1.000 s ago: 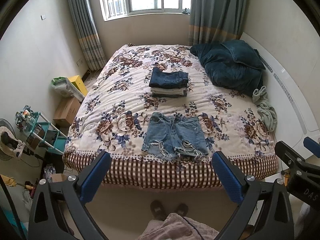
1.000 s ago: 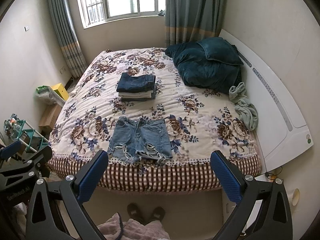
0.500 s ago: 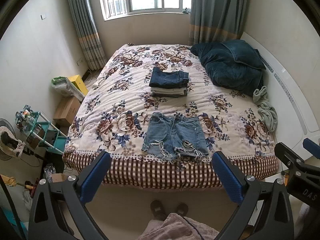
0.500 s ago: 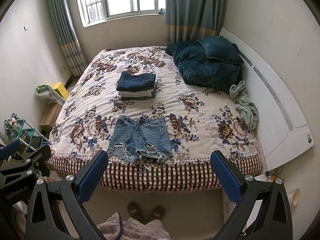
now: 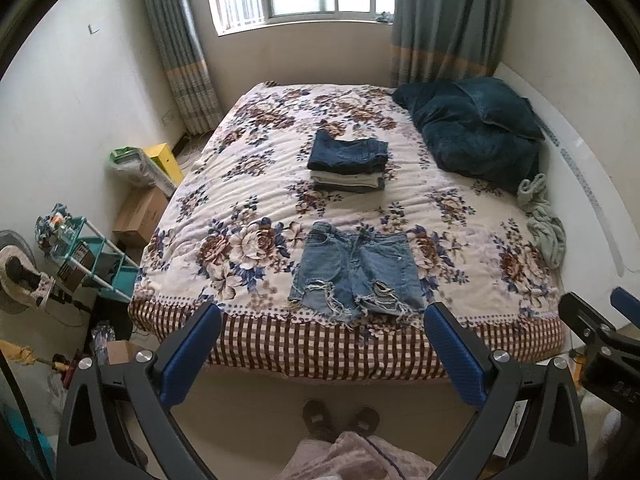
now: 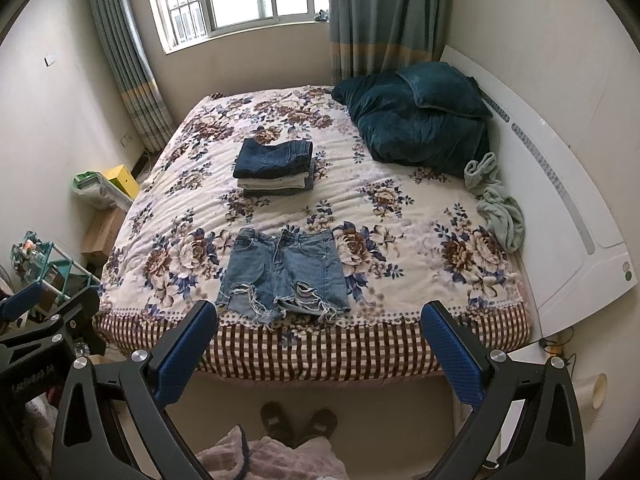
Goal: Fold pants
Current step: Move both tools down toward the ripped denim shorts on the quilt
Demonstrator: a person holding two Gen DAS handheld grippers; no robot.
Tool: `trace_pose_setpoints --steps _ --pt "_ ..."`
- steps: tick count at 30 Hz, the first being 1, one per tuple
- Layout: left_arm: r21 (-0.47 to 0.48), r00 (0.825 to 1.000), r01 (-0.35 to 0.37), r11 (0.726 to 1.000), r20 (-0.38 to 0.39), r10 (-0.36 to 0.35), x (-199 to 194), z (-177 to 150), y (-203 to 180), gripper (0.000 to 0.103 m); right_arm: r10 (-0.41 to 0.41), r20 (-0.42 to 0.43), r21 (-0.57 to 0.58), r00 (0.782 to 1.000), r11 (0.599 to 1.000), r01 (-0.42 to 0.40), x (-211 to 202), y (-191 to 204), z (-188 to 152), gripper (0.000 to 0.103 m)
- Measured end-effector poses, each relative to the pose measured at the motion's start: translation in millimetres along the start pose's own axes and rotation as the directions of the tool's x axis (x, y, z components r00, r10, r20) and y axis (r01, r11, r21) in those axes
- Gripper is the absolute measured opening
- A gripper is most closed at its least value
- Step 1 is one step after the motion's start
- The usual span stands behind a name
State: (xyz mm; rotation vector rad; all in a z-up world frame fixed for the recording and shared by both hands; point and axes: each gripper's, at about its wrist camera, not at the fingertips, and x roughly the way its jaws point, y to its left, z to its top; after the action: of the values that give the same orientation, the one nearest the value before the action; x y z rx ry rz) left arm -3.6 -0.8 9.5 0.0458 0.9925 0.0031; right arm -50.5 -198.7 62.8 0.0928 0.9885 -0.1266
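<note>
A pair of light blue ripped denim shorts (image 5: 356, 272) lies flat and unfolded near the front edge of the floral bed (image 5: 248, 184), waistband toward the window; it also shows in the right wrist view (image 6: 284, 276). My left gripper (image 5: 322, 356) is open and empty, held off the bed in front of its foot edge. My right gripper (image 6: 318, 354) is open and empty, also short of the bed edge. Part of the right gripper shows at the left wrist view's right edge (image 5: 596, 340).
A stack of folded pants (image 5: 348, 166) sits mid-bed. A dark teal quilt and pillow (image 5: 476, 128) and a pale green cloth (image 5: 544, 220) lie at the right by the white headboard (image 6: 560, 200). A teal shelf (image 5: 92, 260) and boxes (image 5: 140, 212) stand left. Slippers (image 5: 340, 420) stand below.
Both grippers have tilted slightly; the bed and shorts sit a little lower and closer in view. Nothing was touched and the jaws stay open.
</note>
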Motion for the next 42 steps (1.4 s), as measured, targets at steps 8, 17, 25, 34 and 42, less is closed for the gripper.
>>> trace_pose_setpoints --steps 8,17,25,34,42 --pt "-0.016 0.991 -0.075 0.997 -0.115 0.073 93.9 8.3 -2.2 0.103 -0.012 -0.101 -0.023 0.995 1.000 0.009 97.8 -3.6 -0.8 0.103" --pt "0.009 0.961 -0.077 0.997 -0.264 0.077 219.4 12.9 -3.2 0.103 -0.013 -0.227 -0.005 0.974 1.000 0.013 235.3 1.5 0.7 0.103" --pt "0.039 0.933 -0.029 0.999 -0.358 0.041 338.4 22.8 -9.0 0.103 0.015 -0.304 0.036 0.952 0.999 -0.004 367.2 3.1 20.6 0.103" --pt "0.193 0.934 -0.147 0.970 -0.296 0.201 456.8 11.2 -37.0 0.103 0.117 -0.439 0.024 0.891 0.993 -0.118 530.7 -8.6 25.6 0.103" --pt "0.170 0.881 -0.261 0.950 -0.360 0.306 541.1 -21.1 -88.6 0.103 0.130 -0.601 -0.023 0.788 0.983 -0.180 663.8 -51.0 10.7 0.103"
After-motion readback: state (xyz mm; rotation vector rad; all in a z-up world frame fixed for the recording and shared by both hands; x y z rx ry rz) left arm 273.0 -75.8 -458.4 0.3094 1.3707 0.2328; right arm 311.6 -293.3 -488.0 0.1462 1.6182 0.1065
